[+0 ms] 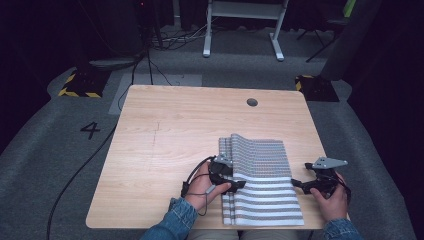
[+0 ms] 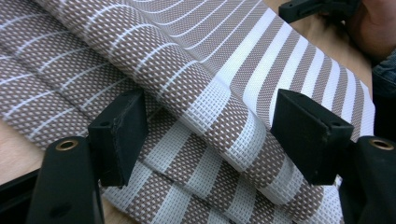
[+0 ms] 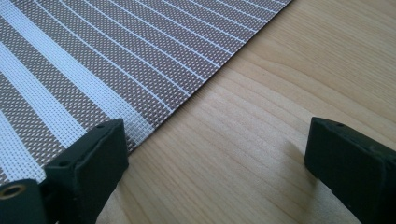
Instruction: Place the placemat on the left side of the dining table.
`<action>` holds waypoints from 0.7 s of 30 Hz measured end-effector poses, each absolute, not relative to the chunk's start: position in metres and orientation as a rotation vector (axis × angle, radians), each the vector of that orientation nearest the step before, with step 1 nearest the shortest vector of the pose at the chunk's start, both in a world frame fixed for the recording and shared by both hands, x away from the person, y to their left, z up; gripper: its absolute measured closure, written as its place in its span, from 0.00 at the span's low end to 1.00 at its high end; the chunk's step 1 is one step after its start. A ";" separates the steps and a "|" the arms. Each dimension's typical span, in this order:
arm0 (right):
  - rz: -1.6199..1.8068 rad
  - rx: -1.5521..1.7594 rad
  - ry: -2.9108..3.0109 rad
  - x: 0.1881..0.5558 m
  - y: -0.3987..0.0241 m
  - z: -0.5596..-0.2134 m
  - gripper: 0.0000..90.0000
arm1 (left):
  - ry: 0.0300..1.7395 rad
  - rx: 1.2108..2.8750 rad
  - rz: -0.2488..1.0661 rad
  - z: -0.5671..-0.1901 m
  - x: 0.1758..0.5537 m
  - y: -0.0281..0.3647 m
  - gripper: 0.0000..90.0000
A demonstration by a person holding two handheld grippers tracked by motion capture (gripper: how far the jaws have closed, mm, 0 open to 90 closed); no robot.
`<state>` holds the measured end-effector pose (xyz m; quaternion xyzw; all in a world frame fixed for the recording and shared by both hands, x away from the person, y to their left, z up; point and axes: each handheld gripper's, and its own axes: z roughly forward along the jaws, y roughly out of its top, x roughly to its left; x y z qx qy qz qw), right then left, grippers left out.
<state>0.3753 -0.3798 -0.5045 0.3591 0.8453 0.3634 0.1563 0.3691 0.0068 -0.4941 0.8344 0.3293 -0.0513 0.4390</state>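
Layers of one striped mat [image 2: 201,107], perhaps three, show folded between the left gripper [image 2: 208,135]'s wide, empty jaws; the right gripper [image 3: 215,154] gapes empty at the mat's right edge.

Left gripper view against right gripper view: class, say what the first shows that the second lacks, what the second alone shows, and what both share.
First alone: the striped mat's folded edge curling between the left gripper's open jaws, layers stacked beneath, and the other hand far off. Second alone: the mat's flat single edge beside one jaw of the open right gripper, with bare wooden table between the jaws. Shared: striped mat, wood, two black jaws.
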 end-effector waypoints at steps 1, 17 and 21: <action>1.040 1.028 2.420 0.375 -0.380 -0.504 0.07 | 0.818 2.073 -0.128 -0.494 0.369 0.007 0.30; 1.040 1.030 2.419 0.375 -0.380 -0.504 0.07 | 0.706 2.143 -0.043 -0.498 0.356 -0.020 0.91; 1.040 1.030 2.419 0.375 -0.380 -0.504 0.07 | 0.630 2.139 -0.016 -0.487 0.349 -0.020 0.98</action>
